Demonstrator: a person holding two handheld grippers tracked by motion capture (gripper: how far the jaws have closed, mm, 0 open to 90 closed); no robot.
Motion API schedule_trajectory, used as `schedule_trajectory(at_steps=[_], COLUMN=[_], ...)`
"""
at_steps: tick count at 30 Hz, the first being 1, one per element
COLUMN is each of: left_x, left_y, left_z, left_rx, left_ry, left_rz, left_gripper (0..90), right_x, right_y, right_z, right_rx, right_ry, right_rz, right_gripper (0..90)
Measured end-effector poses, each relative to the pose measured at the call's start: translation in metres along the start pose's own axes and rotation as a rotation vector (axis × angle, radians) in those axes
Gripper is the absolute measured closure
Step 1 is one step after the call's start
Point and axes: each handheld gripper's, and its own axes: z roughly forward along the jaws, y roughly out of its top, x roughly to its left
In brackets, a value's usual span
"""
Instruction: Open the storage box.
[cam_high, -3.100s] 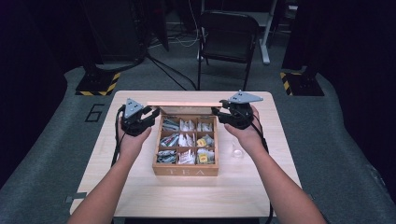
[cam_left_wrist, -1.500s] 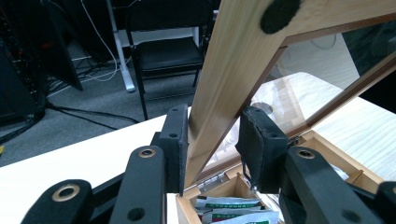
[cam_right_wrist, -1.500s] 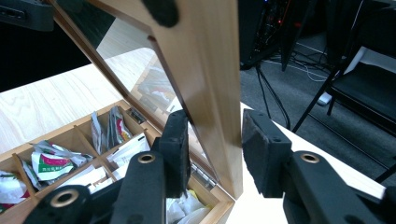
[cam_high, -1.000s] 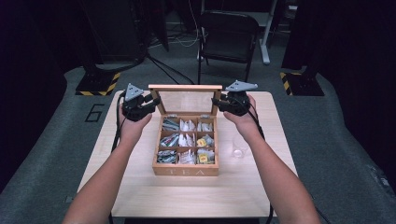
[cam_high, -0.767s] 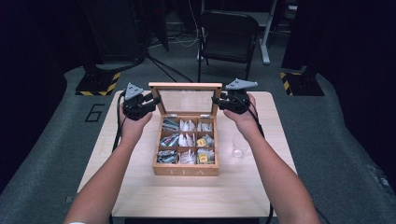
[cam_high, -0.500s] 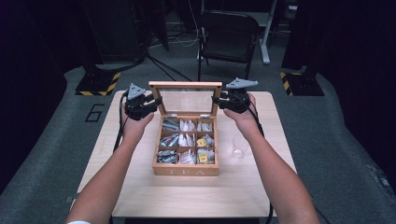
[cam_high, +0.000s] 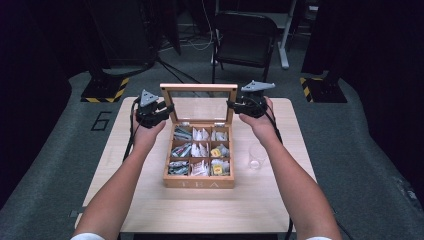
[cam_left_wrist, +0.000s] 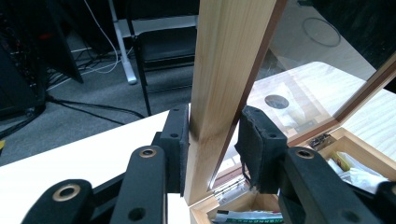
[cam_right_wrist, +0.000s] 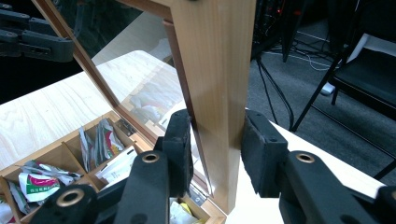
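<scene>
Since three seconds ago the lid (cam_high: 199, 102) has gone from lying flat over the box to standing upright on its far hinges, and both hands have shifted toward the far side with it. Left gripper (cam_high: 170, 108) straddles the lid's left frame post; in the left gripper view (cam_left_wrist: 212, 144) one pad touches the wood while the other stands a little off it, the jaws have just been closing, so the grip reads as loose, not clamped. Right gripper (cam_high: 231, 105) straddles the right frame post; in the right gripper view (cam_right_wrist: 215, 149) there is a gap between wood and pad on both sides, so it is released around the post. Glass-paned lid frame rises vertical between the two grippers at the far edge of the wooden tea box (cam_high: 199, 183), which sits mid-table with its "TEA" front wall on the near side. Box interior is a grid of compartments filled with tea packets (cam_high: 201, 149), white, green and yellow ones visible. Small clear glass (cam_high: 256, 156) stands on the table just right of the box, apart from it. Light wooden table (cam_high: 150, 210) carries everything; a dark chair (cam_high: 244, 42) stands beyond the far edge on grey floor.
</scene>
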Motion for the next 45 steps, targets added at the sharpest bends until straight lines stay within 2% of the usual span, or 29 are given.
schedule_trajectory(at_steps=[5, 9, 15, 20, 25, 31, 34, 41, 45], left_x=[0.001, 0.001, 0.002, 0.003, 0.004, 0.005, 0.005, 0.005, 0.006], left_y=[0.000, 0.000, -0.001, -0.001, -0.001, 0.001, 0.001, 0.001, 0.002], left_z=[0.001, 0.002, 0.004, 0.005, 0.006, 0.008, 0.009, 0.010, 0.011], left_rx=[-0.003, -0.008, -0.017, -0.020, -0.020, -0.014, -0.017, -0.020, -0.012], left_ry=[-0.002, -0.003, -0.002, -0.002, -0.004, -0.003, -0.002, 0.003, 0.002], left_rz=[0.002, -0.004, -0.011, -0.022, -0.034, -0.039, -0.045, -0.048, -0.050], left_gripper=[64.7, 64.8, 64.8, 64.8, 64.6, 64.7, 64.7, 64.7, 64.8], right_x=[-0.002, -0.002, -0.003, -0.005, -0.006, -0.007, -0.010, -0.013, -0.014], right_y=[0.000, 0.000, -0.002, -0.005, -0.008, -0.011, -0.015, -0.017, -0.016], right_z=[0.001, 0.002, 0.006, 0.009, 0.017, 0.021, 0.024, 0.026, 0.027], right_rx=[-0.005, -0.009, 0.004, 0.008, 0.035, 0.036, 0.045, 0.047, 0.053], right_ry=[0.006, 0.004, -0.007, 0.003, 0.008, -0.007, -0.001, 0.010, 0.007], right_rz=[-0.008, 0.012, 0.018, 0.023, 0.026, 0.014, 0.035, 0.050, 0.034], right_gripper=[64.1, 63.0, 59.5, 58.1, 58.7, 61.4, 62.4, 64.2, 64.9])
